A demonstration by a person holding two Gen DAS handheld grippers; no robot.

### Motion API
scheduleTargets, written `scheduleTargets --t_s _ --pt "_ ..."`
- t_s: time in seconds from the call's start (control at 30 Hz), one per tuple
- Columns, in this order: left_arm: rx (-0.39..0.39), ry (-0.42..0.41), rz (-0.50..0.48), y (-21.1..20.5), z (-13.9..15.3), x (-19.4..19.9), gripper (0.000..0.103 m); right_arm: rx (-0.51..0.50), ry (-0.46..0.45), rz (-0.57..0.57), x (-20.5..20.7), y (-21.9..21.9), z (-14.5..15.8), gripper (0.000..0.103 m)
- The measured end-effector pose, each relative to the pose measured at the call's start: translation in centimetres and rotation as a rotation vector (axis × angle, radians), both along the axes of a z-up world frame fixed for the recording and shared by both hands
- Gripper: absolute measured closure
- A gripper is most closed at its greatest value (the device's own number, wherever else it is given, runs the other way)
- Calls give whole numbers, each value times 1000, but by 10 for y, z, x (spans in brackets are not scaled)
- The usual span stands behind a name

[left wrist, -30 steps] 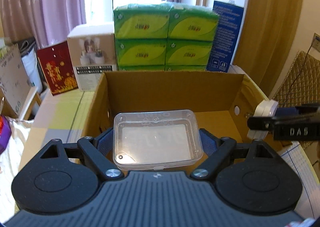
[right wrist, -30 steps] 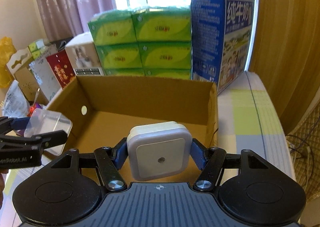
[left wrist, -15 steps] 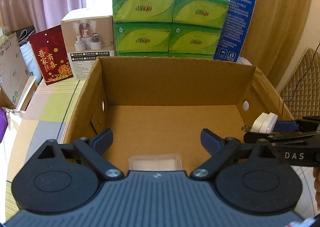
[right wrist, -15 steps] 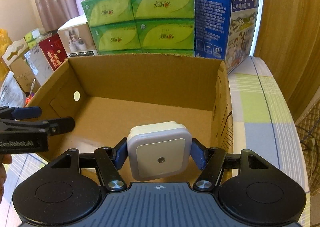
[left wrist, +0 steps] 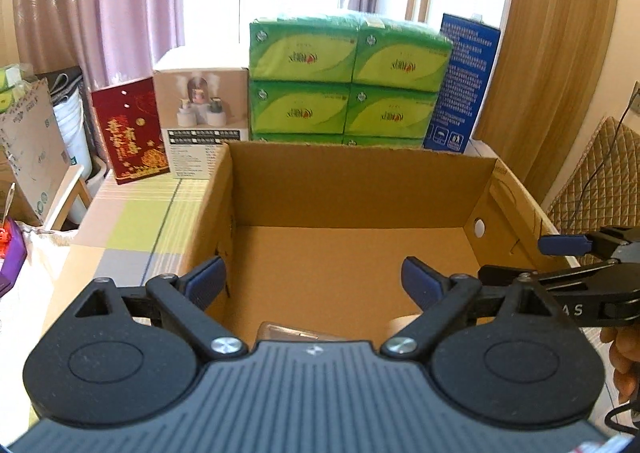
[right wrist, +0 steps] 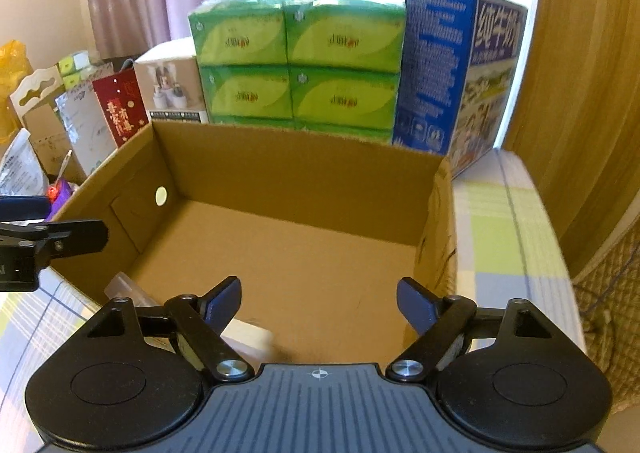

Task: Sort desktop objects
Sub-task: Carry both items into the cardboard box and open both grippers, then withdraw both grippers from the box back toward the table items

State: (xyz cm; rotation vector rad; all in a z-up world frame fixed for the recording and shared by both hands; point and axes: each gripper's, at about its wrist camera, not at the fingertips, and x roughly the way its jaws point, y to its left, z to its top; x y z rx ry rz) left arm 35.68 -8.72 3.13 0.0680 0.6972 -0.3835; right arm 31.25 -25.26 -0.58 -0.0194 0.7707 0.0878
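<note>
My left claw [left wrist: 314, 279] hangs over the near edge of the carton [left wrist: 352, 189], its blue pads spread wide with nothing between them. Just below it, on the carton floor, the clear tub [left wrist: 298, 331] shows as a sliver past my claw's body. My right claw [right wrist: 319, 299] is spread apart too — empty — and sits over the carton's near right part. The white night light [right wrist: 250, 333] lies on the carton floor under its left finger, close beside the tub [right wrist: 122, 287], which rests against the left wall. In the left view my right claw [left wrist: 560, 257] juts in from the right over the carton's rim, with fingers of my hand [left wrist: 622, 357] behind it.

Past the carton stand green tissue packs [left wrist: 346, 77], a blue milk box [right wrist: 456, 69], a white box [left wrist: 200, 109] and a red card [left wrist: 130, 135] — all on the checked tabletop [right wrist: 500, 229].
</note>
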Motion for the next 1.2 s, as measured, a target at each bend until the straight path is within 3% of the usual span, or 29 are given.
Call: scheduleTargets --t_s 0.2,0.47,0.77,1.2 --pt "-18 -16 31 19 15 -26 11 -34 -45 -16 -31 12 23 18" --pt "-15 -30 48 44 31 -82 8 24 -34 -26 -96 25 44 10" --pt "5 -16 51 65 24 -151 7 46 28 -21 -167 38 35 5" --pt "21 34 60 98 6 -209 7 69 61 -26 -222 42 23 3"
